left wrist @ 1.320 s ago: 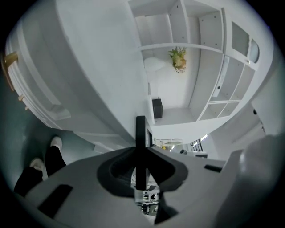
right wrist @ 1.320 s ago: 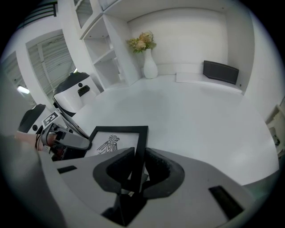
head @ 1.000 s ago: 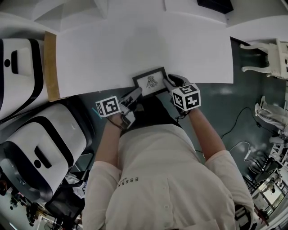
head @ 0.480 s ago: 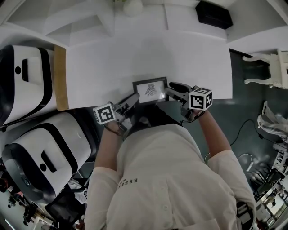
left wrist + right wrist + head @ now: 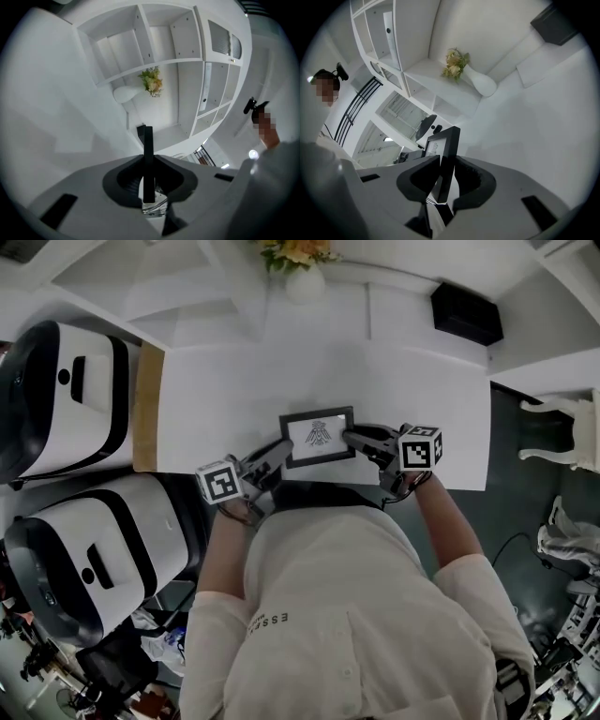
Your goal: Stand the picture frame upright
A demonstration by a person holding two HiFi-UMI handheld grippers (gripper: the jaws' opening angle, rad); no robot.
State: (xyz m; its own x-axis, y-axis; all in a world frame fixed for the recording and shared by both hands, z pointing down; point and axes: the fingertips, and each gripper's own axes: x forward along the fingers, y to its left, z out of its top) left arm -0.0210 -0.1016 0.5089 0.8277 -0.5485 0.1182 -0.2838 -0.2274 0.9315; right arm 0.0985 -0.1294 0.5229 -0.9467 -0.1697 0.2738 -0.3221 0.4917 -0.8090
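The black picture frame point(image 5: 319, 436), with a small drawing on white paper, is held between both grippers over the front part of the white table point(image 5: 234, 381). My left gripper point(image 5: 284, 448) is shut on its left edge. In the left gripper view that edge point(image 5: 148, 150) shows as a thin dark bar clamped between the pads. My right gripper point(image 5: 350, 436) holds the right edge; its jaws are closing, with the frame point(image 5: 445, 150) pressed between the pads. The frame's lower edge is hidden, so I cannot tell whether it touches the table.
A white vase with flowers point(image 5: 305, 277) and a black box point(image 5: 466, 313) stand at the table's far side. Two large white machines point(image 5: 56, 390) point(image 5: 94, 559) flank the left. A white chair point(image 5: 562, 432) stands to the right. White shelves point(image 5: 178, 56) rise behind the table.
The frame has gone from skewed at the table's front edge to square and a little farther in. Both grippers moved with it, the right one now on its right side.
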